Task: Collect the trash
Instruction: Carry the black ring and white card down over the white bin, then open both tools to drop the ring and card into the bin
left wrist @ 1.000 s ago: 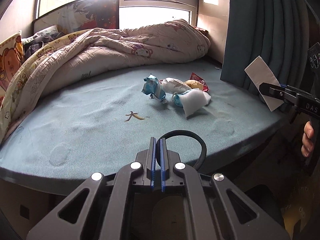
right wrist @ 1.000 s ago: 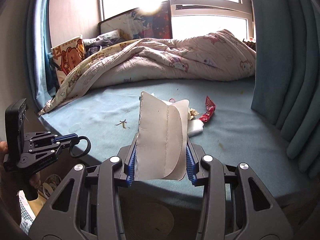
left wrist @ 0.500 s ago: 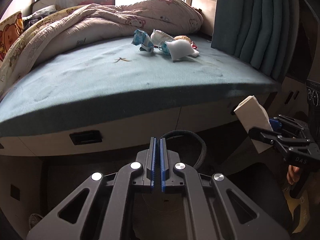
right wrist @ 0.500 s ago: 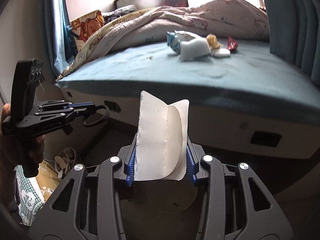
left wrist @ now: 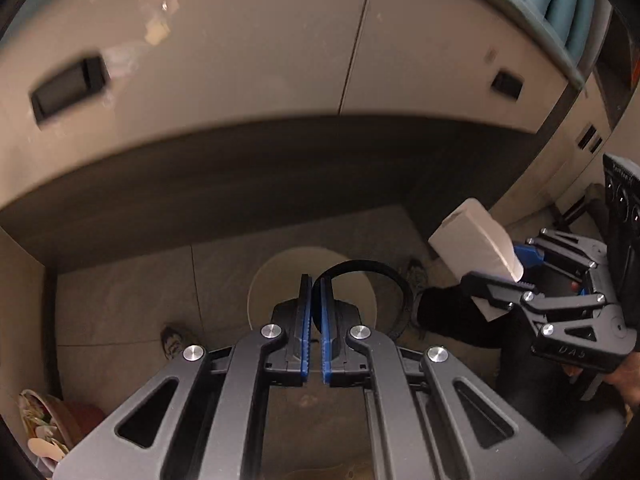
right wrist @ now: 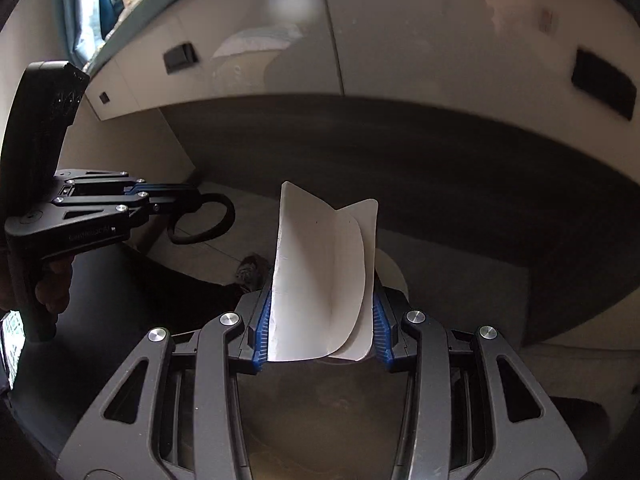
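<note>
Trash in both tools, above floor.
Left tool (left wrist: 314, 280) clamped on black ring (left wrist: 394, 280); right tool (right wrist: 322, 312) clamped on folded white card (right wrist: 320, 280).

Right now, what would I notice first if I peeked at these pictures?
First, the bent white paper sticking up between the right gripper's jaws. Next, the black ring pinched in the shut left gripper. Below both, a pale round bin waits on the floor.

White folded paper (right wrist: 320, 296), black ring (left wrist: 376, 280), beige drawer fronts (left wrist: 240, 52).
</note>
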A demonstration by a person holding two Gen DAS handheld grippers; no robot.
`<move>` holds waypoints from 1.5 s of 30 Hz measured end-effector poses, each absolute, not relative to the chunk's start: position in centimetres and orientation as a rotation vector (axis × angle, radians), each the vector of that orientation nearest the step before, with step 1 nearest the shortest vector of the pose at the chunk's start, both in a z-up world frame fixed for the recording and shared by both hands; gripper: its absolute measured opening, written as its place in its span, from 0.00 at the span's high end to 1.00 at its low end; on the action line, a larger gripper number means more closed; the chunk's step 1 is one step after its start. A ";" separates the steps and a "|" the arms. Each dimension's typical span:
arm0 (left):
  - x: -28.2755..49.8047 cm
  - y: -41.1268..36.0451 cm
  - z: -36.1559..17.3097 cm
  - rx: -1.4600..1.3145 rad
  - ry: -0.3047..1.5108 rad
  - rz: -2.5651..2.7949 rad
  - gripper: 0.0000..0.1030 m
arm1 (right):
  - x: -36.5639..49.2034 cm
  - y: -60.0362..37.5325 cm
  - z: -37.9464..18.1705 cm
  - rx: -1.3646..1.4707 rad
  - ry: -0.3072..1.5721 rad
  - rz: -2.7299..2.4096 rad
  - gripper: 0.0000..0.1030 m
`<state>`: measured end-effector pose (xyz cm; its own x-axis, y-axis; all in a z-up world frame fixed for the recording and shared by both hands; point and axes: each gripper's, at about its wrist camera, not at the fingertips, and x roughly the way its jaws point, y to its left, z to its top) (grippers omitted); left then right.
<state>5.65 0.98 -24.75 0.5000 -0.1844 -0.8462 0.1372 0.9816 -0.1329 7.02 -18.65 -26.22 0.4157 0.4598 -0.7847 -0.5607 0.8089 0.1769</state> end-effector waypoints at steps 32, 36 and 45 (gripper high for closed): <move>13.7 1.2 -38.5 -0.117 1.254 -0.185 0.07 | 11.7 -15.3 -39.3 -0.245 1.284 0.662 0.63; 13.9 2.6 -38.2 -0.178 1.240 -0.140 0.06 | 12.0 -15.2 -39.4 -0.246 1.300 0.660 0.63; 13.8 4.9 -38.2 -0.214 1.232 -0.038 0.06 | 12.0 -13.2 -40.5 -0.282 1.341 0.683 0.62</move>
<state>13.83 4.92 -38.24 0.3342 -0.1440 -0.9314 -0.0870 0.9793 -0.1827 11.98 -13.24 -40.50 0.0720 0.2903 -0.9542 -0.6007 0.7764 0.1908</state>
